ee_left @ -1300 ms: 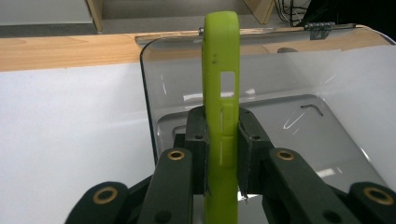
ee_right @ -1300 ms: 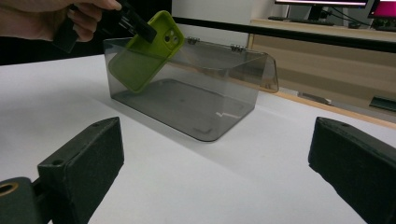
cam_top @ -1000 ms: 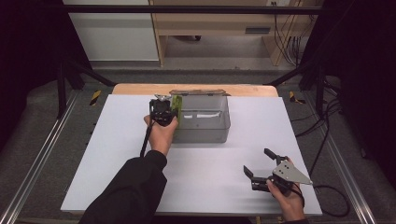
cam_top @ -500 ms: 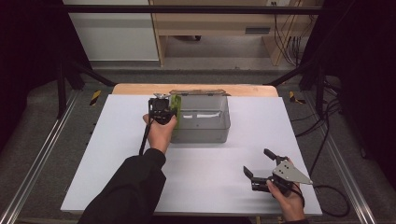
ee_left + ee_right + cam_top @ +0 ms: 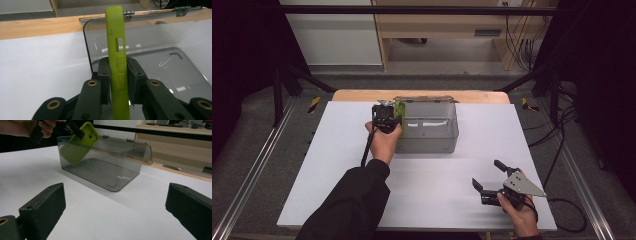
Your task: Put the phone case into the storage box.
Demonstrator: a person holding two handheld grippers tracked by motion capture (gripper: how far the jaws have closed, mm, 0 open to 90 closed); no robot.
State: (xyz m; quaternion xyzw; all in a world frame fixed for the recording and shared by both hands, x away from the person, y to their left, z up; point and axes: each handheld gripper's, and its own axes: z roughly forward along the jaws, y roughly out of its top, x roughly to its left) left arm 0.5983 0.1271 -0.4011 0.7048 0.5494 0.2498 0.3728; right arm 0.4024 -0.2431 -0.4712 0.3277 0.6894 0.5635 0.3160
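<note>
left claw (image 5: 117, 75) pinches a thin, lime-green, likely flexible phone case (image 5: 117, 62) by its edge, over a smoky clear plastic box (image 5: 427, 127); right claw (image 5: 491, 181) rests wide apart on the white tabletop (image 5: 337, 150).

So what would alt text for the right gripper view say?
A lime phone case, clamped by the left gripper, hangs tilted inside a clear box on a white table. The right gripper frames the foreground, jaws wide open.
</note>
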